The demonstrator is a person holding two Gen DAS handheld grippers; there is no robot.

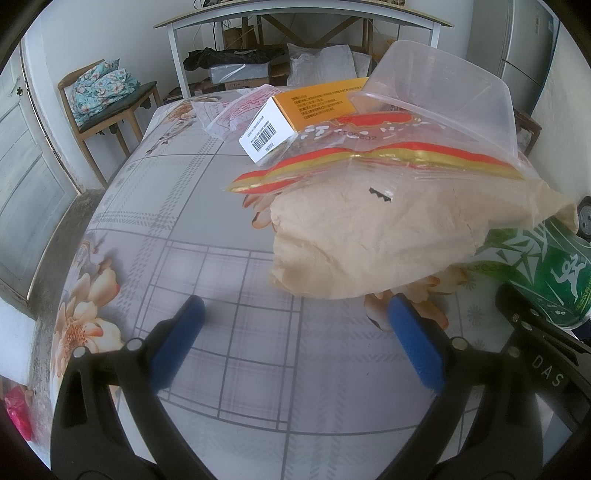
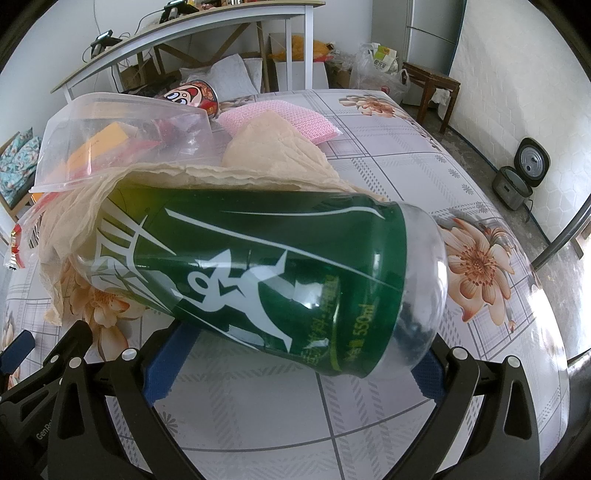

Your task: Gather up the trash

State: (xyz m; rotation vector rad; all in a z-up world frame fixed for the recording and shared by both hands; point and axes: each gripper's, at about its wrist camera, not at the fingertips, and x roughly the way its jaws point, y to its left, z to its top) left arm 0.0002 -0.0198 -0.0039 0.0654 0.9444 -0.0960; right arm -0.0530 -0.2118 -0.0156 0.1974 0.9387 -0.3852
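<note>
A pile of trash lies on the flowered tablecloth [image 1: 207, 258]: crumpled beige paper [image 1: 369, 240], a clear bag with red and gold stripes [image 1: 369, 157], an orange and white box [image 1: 295, 114] and an overturned clear plastic tub [image 1: 443, 85]. My left gripper [image 1: 297, 308] is open just short of the beige paper, with nothing between its blue pads. A green plastic bottle [image 2: 258, 266] lies on its side, its neck end hidden under the paper [image 2: 273, 147]. My right gripper [image 2: 299, 350] stands wide open, its pads at either side of the bottle's lower edge. The bottle [image 1: 546, 273] also shows at the left view's right edge.
A pink cloth [image 2: 288, 118] and a noodle cup [image 2: 195, 94] lie behind the pile. Off the table stand a chair with floral fabric [image 1: 103, 88], a white desk [image 1: 295, 18], a wooden stool [image 2: 432, 85] and a rice cooker [image 2: 521, 177] on the floor.
</note>
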